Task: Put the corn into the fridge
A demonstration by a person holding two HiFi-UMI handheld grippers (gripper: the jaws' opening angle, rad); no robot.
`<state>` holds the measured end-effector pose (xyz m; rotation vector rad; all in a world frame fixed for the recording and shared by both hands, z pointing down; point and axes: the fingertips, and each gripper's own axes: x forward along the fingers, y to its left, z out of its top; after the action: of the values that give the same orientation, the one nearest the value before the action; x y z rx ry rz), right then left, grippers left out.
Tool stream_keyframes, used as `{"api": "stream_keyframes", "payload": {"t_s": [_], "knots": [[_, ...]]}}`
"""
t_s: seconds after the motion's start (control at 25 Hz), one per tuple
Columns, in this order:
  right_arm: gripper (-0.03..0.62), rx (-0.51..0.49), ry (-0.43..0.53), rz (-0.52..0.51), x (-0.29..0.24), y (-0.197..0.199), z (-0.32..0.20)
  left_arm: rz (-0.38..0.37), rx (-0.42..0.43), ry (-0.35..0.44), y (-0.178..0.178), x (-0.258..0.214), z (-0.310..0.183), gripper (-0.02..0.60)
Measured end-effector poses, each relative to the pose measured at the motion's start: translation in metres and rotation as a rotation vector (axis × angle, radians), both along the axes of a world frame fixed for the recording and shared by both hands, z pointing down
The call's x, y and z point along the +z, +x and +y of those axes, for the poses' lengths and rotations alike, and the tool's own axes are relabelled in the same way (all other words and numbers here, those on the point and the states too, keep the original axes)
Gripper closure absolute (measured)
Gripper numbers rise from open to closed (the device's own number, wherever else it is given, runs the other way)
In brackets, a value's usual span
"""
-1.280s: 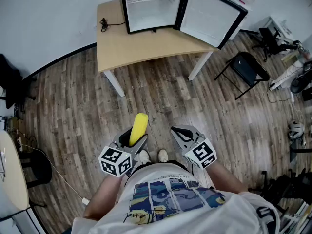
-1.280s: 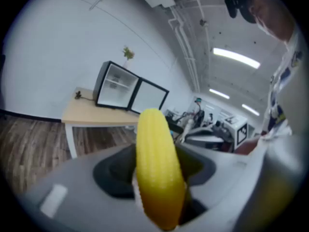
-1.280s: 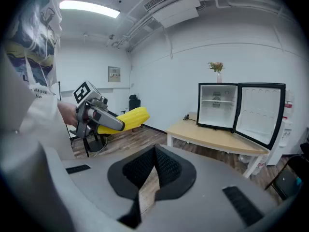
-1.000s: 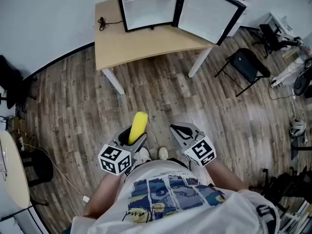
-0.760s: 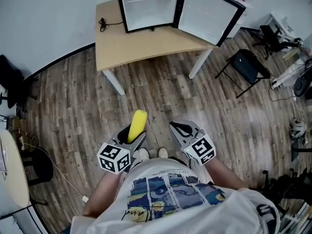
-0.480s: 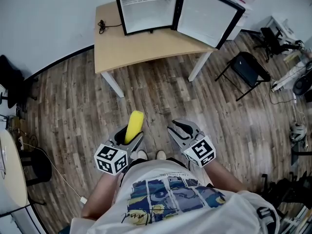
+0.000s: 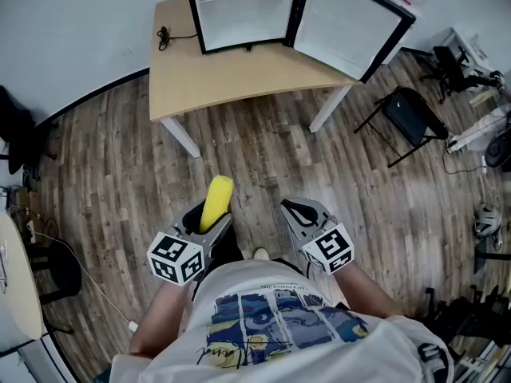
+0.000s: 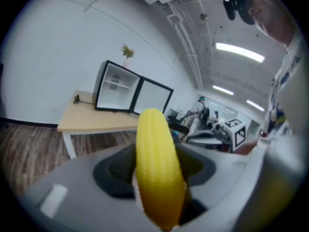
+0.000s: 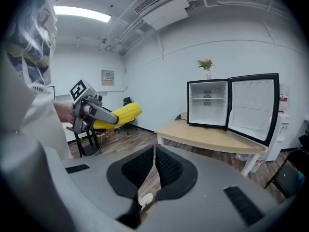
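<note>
Head view shows the person standing on the wooden floor [image 7: 263, 158], well apart from the table [image 7: 231, 74] that carries the small fridge [image 7: 243, 10]. The fridge door [image 7: 347, 26] stands wide open and the white shelves inside look bare. The corn [image 7: 217, 198] is in the left gripper [image 7: 209, 222], whose jaws are clamped on its lower part, so that the yellow tip sticks out forward and upward, pointing roughly toward the table. The left gripper view confirms the hold: the cob sits squarely between the two dark pads and fills the gap. The right gripper [image 7: 299, 212] is held alongside, near the body, with its pads drawn together and nothing between them. As a judgement of progress, the pick-up and the opening of the door look done, and the task is about at its middle. What is left is to carry the cob across the floor to the table, reach into the open compartment, set it on a shelf and let go.
</note>
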<state>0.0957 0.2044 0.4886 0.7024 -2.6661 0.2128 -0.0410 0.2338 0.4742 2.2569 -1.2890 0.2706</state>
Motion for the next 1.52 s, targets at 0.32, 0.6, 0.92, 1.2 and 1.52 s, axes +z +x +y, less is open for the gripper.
{"api": "stream_keyframes", "payload": {"t_s": [0.32, 0.6, 0.92, 1.2, 1.52], "knots": [[0.572, 0.128, 0.012, 0.022, -0.016, -0.034, -0.085, 0.018, 0.131, 0.033, -0.034, -0.01, -0.1, 0.328], [0.572, 0.205, 0.036, 0.024, -0.036, -0.083, -0.154, -0.027, 0.274, 0.085, -0.071, -0.025, -0.183, 0.328], [0.572, 0.234, 0.036, 0.051, -0.042, -0.114, -0.197, -0.032, 0.321, 0.094, -0.092, -0.025, -0.266, 0.328], [0.572, 0.233, 0.051, 0.028, -0.043, -0.108, -0.245, -0.074, 0.298, 0.123, -0.087, -0.037, -0.343, 0.328], [0.572, 0.162, 0.069, -0.008, -0.046, -0.072, -0.324, -0.167, 0.208, 0.148, -0.06, -0.058, -0.464, 0.328]]}}
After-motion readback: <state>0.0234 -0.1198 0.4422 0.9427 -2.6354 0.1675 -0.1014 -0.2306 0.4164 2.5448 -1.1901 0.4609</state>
